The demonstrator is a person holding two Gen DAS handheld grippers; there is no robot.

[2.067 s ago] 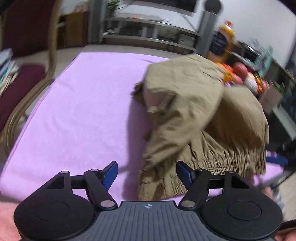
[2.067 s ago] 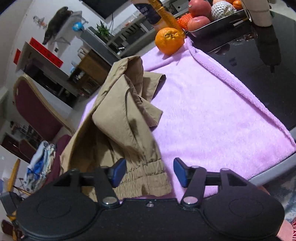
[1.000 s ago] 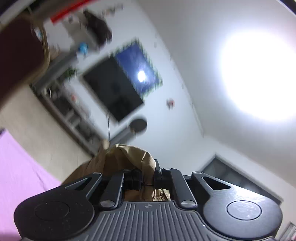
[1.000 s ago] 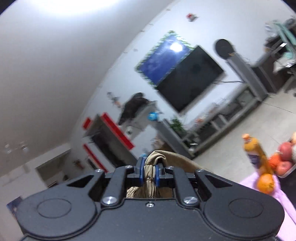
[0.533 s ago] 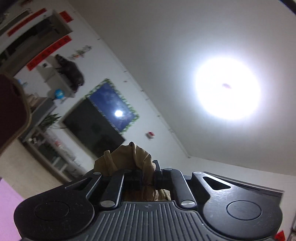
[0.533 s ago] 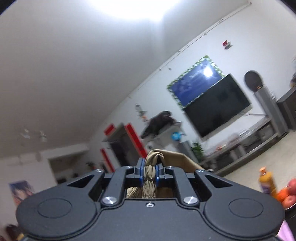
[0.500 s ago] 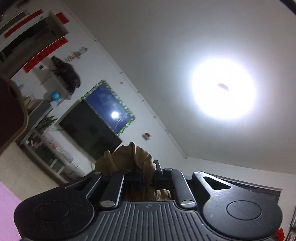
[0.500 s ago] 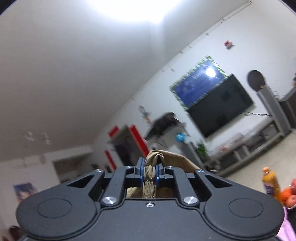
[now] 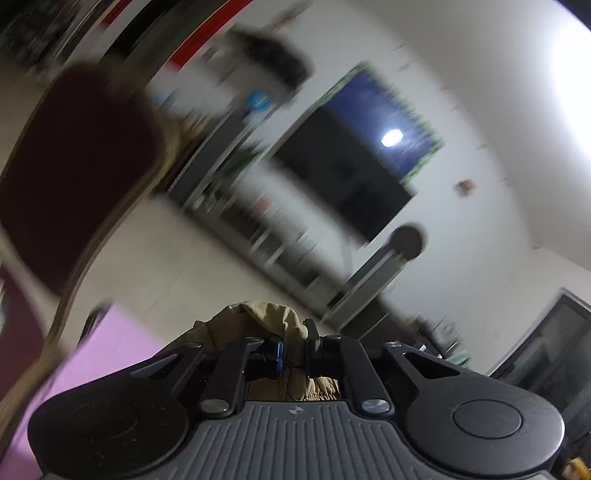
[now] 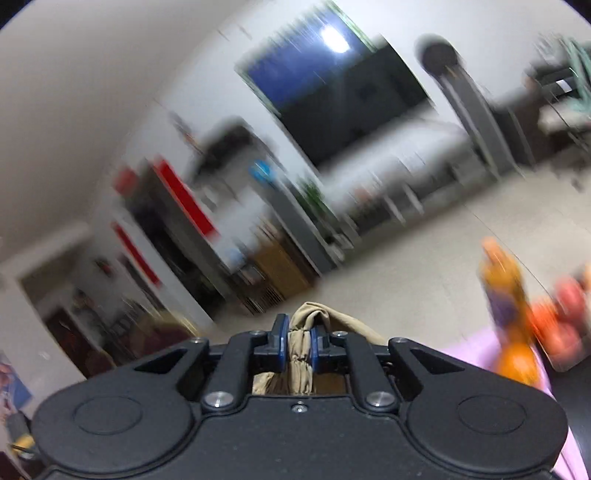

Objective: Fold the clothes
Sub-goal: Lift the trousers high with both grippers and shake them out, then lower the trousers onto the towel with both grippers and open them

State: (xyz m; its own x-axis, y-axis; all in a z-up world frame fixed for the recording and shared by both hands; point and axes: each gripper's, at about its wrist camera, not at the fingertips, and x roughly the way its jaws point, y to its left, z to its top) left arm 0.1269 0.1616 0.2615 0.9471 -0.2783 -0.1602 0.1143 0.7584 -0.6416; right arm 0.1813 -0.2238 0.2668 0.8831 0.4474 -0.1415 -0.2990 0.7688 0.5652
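Khaki garment (image 9: 258, 321) is hanging pinched in both: left gripper (image 9: 293, 354) and right gripper (image 10: 299, 349) clamping bunched fabric, lower centre of each frame. I'm judging lift-and-spread step; next: lay it flat on the pink towel (image 9: 110, 354).

Light source: white ceiling glare (image 9: 576, 77) blown out at two o'clock in the left view.
Reflection: bright spot on the dark wall screen (image 9: 392, 137), also at twelve o'clock in the right view (image 10: 332, 36).
Blur: heavy diagonal motion smear across both backgrounds.
Sharpness: only the near gripper bodies are crisp.
Edges: fisheye bending, dark corners.
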